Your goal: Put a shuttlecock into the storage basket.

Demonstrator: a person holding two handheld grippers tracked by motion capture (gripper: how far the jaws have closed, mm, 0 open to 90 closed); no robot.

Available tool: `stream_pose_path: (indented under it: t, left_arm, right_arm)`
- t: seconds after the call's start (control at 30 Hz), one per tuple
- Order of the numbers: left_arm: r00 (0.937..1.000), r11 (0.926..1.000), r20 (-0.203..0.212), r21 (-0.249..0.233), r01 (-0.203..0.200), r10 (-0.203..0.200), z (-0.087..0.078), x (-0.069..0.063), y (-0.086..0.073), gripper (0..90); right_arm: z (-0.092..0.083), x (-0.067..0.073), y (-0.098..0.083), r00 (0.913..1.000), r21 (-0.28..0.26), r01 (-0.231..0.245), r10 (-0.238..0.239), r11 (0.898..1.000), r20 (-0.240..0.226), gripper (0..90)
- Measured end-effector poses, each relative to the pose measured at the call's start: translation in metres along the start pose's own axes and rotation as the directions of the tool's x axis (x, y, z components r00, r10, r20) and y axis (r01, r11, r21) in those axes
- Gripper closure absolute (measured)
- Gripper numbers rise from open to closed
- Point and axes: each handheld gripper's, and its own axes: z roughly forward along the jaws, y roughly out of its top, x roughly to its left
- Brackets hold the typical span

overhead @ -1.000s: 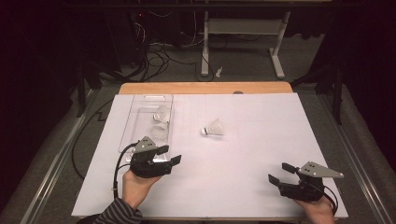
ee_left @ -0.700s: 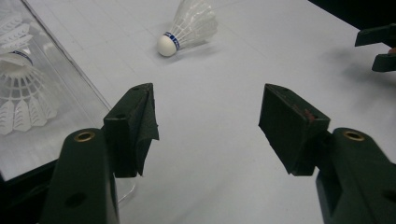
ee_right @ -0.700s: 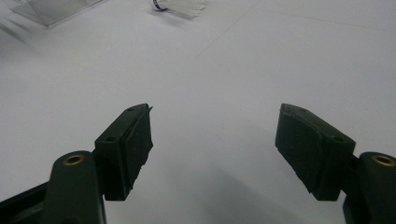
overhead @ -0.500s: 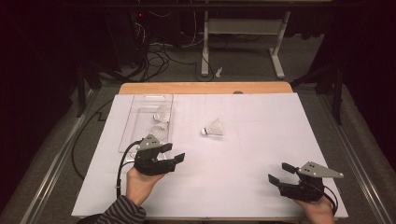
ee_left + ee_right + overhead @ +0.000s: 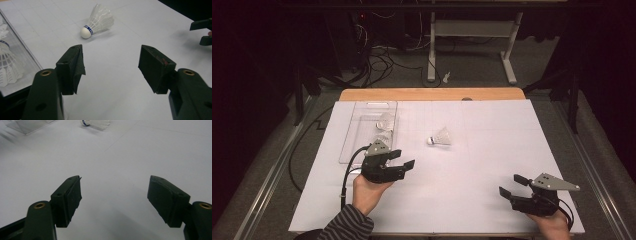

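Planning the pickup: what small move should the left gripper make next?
Probably ease the left gripper forward toward the loose shuttlecock. Its jaws stand open and empty, and the shuttlecock lies on its side ahead of them, outside the clear tray.

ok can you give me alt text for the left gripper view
Two open black jaws of the left gripper reach over a white table toward a white shuttlecock lying on its side ahead, a little left of the gap, untouched. A clear tray holding more shuttlecocks sits at the left edge, and the tips of the right gripper show far right.
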Motion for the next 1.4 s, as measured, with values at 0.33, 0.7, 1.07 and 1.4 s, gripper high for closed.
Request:
stream_pose_path:
  t: [0.33, 0.7, 1.07, 1.4]
  left_arm:
    - [1.0, 1.0, -0.001, 0.001, 0.005, -0.005, 0.007, 0.002, 0.005, 37.7]
    - [1.0, 1.0, 0.0, -0.002, 0.005, -0.005, 0.012, 0.002, 0.01, 37.7]
    - [1.0, 1.0, -0.005, 0.001, 0.006, -0.006, 0.016, 0.003, 0.015, 37.8]
    - [1.0, 0.9999, -0.008, 0.01, 0.003, -0.003, 0.022, 0.004, 0.019, 37.8]
  right_arm:
    - [0.0, 0.0, 0.0, 1.0, 0.0, 0.002, -0.002, 1.0, -0.001, 27.7]
    - [0.001, -0.002, 0.0, 1.0, 0.0, -0.003, 0.003, 1.0, 0.002, 27.8]
    - [0.001, -0.001, 0.0, 1.0, 0.003, -0.004, 0.004, 1.0, 0.0, 27.8]
    - [0.001, -0.001, 0.0, 1.0, 0.003, -0.002, 0.002, 1.0, -0.001, 27.8]
